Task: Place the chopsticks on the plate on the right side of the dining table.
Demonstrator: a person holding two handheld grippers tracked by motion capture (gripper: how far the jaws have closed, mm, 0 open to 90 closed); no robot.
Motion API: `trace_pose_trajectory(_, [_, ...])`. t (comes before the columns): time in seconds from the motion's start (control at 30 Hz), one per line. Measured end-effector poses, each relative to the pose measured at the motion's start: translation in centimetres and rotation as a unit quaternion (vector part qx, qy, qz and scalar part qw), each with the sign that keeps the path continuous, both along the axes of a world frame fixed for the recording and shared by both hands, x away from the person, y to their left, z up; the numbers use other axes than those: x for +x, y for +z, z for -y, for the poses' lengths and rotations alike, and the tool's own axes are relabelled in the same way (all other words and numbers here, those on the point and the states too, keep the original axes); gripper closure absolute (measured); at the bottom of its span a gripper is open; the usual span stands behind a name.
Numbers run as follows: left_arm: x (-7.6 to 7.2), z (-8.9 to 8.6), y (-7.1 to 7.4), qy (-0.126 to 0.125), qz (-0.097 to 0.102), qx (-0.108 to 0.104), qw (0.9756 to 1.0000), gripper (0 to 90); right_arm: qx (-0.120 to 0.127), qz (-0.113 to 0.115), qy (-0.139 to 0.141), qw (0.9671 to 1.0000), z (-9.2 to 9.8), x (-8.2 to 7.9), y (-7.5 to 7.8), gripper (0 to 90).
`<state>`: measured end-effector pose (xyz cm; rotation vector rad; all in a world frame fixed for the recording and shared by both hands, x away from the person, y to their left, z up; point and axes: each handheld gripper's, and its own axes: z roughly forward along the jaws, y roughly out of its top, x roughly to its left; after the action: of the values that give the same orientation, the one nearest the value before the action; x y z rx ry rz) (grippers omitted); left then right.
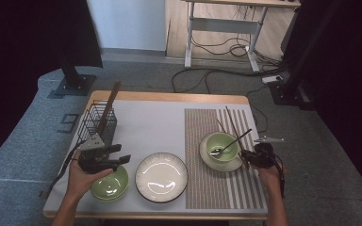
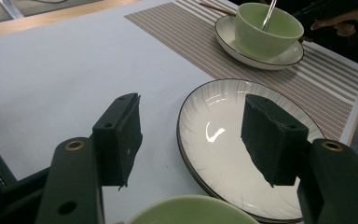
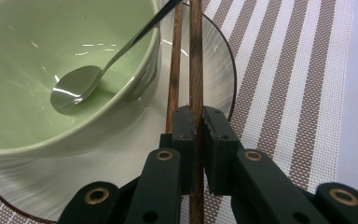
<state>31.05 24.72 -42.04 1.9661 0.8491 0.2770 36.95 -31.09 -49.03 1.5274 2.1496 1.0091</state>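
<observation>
- Right gripper view showed the right gripper (image 3: 199, 135) with its two black jaws closed on a dark wooden chopstick (image 3: 196, 60), which ran straight up between the pads.
- A second, lighter chopstick (image 3: 175, 60) lay just beside the first, on its left, resting across the rim of a white saucer (image 3: 214, 70).
- On that saucer stood a pale green bowl (image 3: 28, 56) with a metal spoon (image 3: 74, 91) inside, its handle leaning out over the rim.
- The saucer sat on a brown-and-white striped placemat (image 3: 279, 93).
- From the high view, the right gripper (image 1: 257, 156) was at the right side of the table (image 1: 169, 96), just beside the saucer (image 1: 235, 165), and the chopsticks (image 1: 233, 123) slanted away from it toward the table's far edge.
- The left gripper (image 1: 118, 155) hovered at the left side above another green bowl (image 1: 111, 186), its jaws standing wide apart with nothing between them.
- Left gripper view looked past those open jaws onto an empty white plate (image 2: 223, 140) at the middle of the table.
- A black wire basket (image 1: 96, 123) with a wooden utensil (image 1: 108, 108) upright in it stood behind the left hand (image 1: 80, 176).
</observation>
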Motion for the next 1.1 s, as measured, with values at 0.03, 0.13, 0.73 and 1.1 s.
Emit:
trace_pose_trajectory(0.03, [0.01, 0.01, -0.01, 0.000, 0.000, 0.000, 1.0000, 37.8, -0.001, 0.000, 0.000, 1.0000, -0.02, 0.01, -0.01, 84.2])
trace_pose_trajectory(0.13, [0.03, 0.06, -0.06, -0.001, -0.001, 0.001, 1.0000, 37.8, -0.003, 0.001, -0.001, 1.0000, -0.05, 0.01, -0.03, 84.2])
trace_pose_trajectory(0.73, [0.04, 0.08, -0.14, -0.003, -0.004, 0.004, 1.0000, 37.8, -0.043, -0.003, 0.009, 0.9990, -0.83, 0.18, 0.18, 83.8])
trace_pose_trajectory(1.1, [0.06, 0.19, -0.24, -0.004, -0.005, 0.006, 1.0000, 37.7, -0.045, -0.014, 0.009, 0.9988, -0.98, 0.74, 0.24, 83.5])
